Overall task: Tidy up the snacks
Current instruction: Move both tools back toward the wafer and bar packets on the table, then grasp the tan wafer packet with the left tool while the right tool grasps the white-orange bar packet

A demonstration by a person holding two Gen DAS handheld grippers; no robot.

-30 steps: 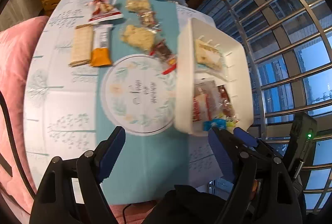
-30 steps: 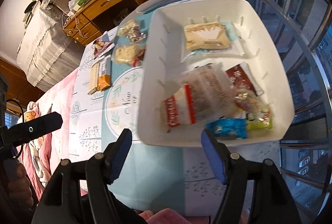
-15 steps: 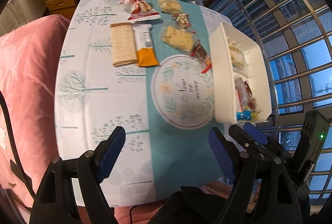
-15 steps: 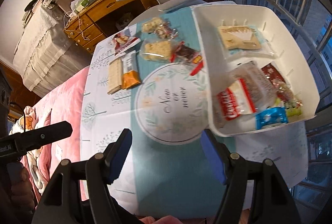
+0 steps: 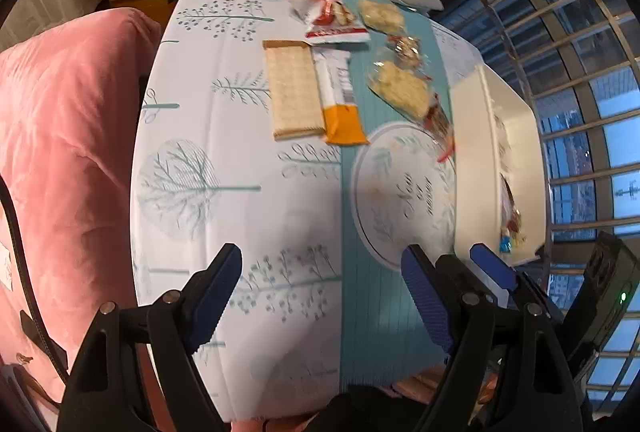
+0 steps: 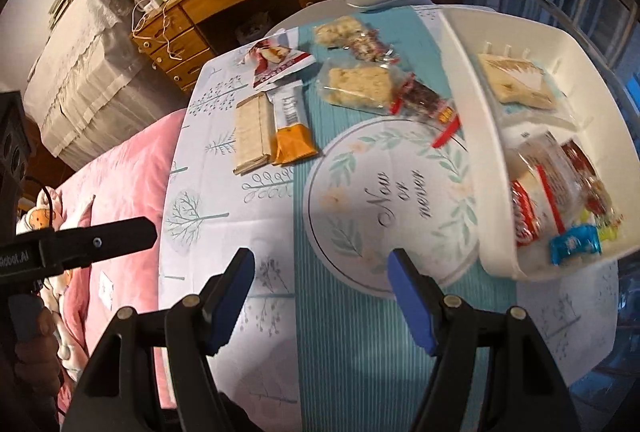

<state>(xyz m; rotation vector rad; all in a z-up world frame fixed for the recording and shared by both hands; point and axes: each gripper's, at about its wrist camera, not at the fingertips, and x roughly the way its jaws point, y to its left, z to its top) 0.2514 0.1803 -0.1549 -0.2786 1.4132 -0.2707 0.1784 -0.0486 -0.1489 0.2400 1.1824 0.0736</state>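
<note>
I have both grippers hovering over the near edge of the surface, and both sets of jaws stand wide apart with nothing between them. My left gripper looks down on the tree-printed cloth; my right gripper sits just to its right, near the round "Now or never" placemat.

The white bin stands at the right edge of the surface, touching the placemat's right side. In it I see a cracker pack at the far end and a red-and-white wrapper and a blue candy at the near end.

Loose snacks lie at the far side of the surface: a wafer pack touching an orange-ended bar, a red-and-white pouch behind them, and a clear bag of pale biscuits nearer the bin.
</note>
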